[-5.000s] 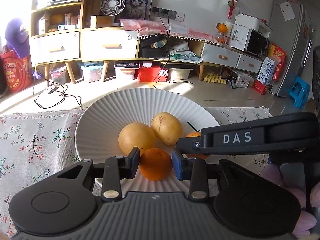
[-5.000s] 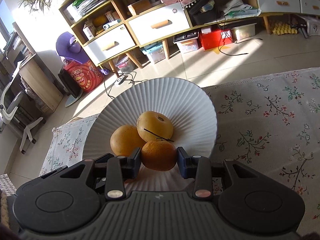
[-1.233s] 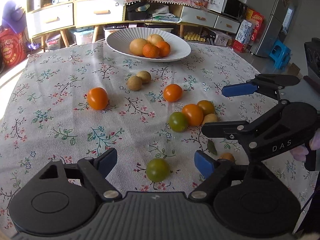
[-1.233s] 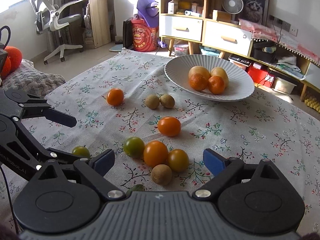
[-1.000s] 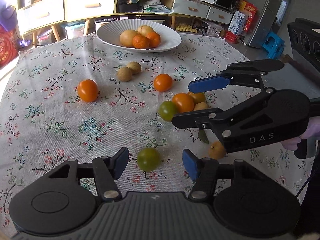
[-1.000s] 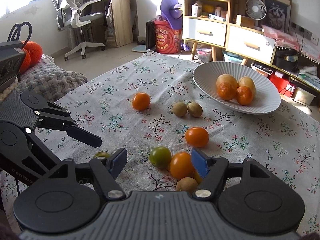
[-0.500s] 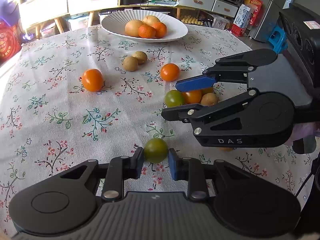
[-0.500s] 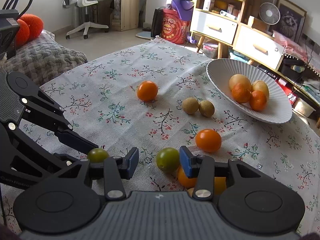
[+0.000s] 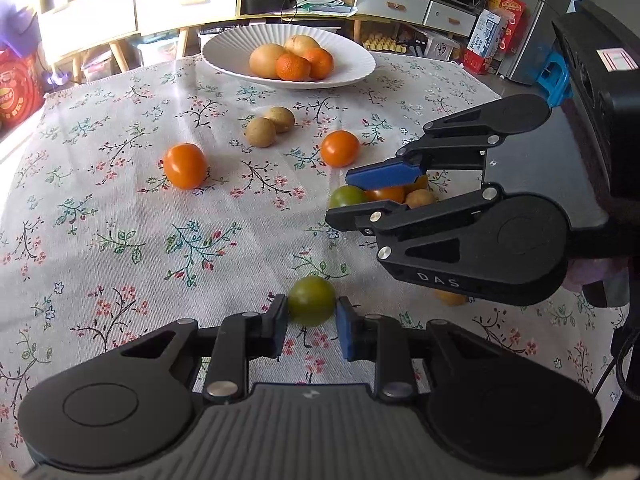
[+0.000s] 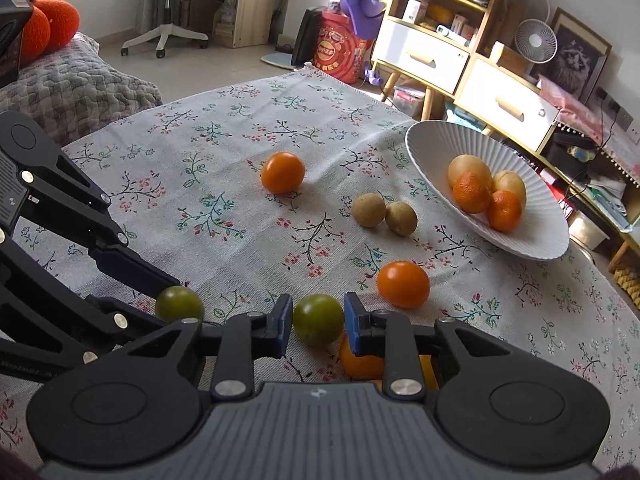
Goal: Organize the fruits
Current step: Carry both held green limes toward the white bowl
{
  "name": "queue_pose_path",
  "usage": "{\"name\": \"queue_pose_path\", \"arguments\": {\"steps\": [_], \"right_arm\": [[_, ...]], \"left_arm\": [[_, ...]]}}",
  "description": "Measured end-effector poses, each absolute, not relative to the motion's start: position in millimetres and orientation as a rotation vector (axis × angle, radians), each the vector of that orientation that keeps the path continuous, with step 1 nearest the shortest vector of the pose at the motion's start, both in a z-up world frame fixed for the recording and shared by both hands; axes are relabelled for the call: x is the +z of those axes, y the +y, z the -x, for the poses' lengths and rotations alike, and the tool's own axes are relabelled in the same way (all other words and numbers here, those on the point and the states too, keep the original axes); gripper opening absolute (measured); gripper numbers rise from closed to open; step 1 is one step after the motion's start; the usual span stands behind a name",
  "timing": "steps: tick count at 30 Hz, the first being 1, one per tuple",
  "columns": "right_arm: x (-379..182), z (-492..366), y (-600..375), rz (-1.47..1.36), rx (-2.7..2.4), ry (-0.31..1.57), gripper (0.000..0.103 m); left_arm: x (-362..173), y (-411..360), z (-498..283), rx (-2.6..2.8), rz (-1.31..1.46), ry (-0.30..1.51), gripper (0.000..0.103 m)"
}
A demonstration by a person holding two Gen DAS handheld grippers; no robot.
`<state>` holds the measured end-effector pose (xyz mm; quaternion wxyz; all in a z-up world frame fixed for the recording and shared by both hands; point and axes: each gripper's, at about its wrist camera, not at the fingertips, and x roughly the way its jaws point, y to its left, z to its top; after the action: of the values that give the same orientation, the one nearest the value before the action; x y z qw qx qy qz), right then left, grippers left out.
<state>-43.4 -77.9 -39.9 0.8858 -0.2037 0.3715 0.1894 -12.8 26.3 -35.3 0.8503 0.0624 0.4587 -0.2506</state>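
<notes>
My left gripper (image 9: 312, 315) is shut on a lone green tomato (image 9: 312, 299) that rests on the floral tablecloth (image 9: 120, 208); the tomato also shows in the right wrist view (image 10: 179, 303). My right gripper (image 10: 316, 322) has its jaws closing on a second green tomato (image 10: 318, 319), with both pads against its sides. That tomato (image 9: 347, 196) sits at the edge of a cluster with an orange tomato (image 9: 386, 193) and a brown fruit (image 9: 420, 198). The white ribbed plate (image 9: 224, 52) at the far side holds two yellow fruits and two oranges.
Loose on the cloth lie two orange tomatoes (image 9: 185, 166) (image 9: 340, 148) and two brown kiwis (image 9: 261, 132). Another orange fruit (image 9: 450, 298) peeks from under the right gripper. Black equipment (image 9: 600, 80) stands at the right; shelves and drawers are beyond the table.
Both grippers stood wide open a second ago and have closed on a green tomato each. The right gripper moved in over the cluster; the left stayed in place.
</notes>
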Motion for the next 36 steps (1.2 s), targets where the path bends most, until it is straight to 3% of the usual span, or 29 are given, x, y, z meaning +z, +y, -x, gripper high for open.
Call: {"name": "queue_pose_path", "arguments": {"steps": [36], "right_arm": [[-5,29,-115,0.125,0.349,0.768,0.024]], "left_arm": [[-12,19,-15,-0.461,-0.015,0.871,0.013]]}}
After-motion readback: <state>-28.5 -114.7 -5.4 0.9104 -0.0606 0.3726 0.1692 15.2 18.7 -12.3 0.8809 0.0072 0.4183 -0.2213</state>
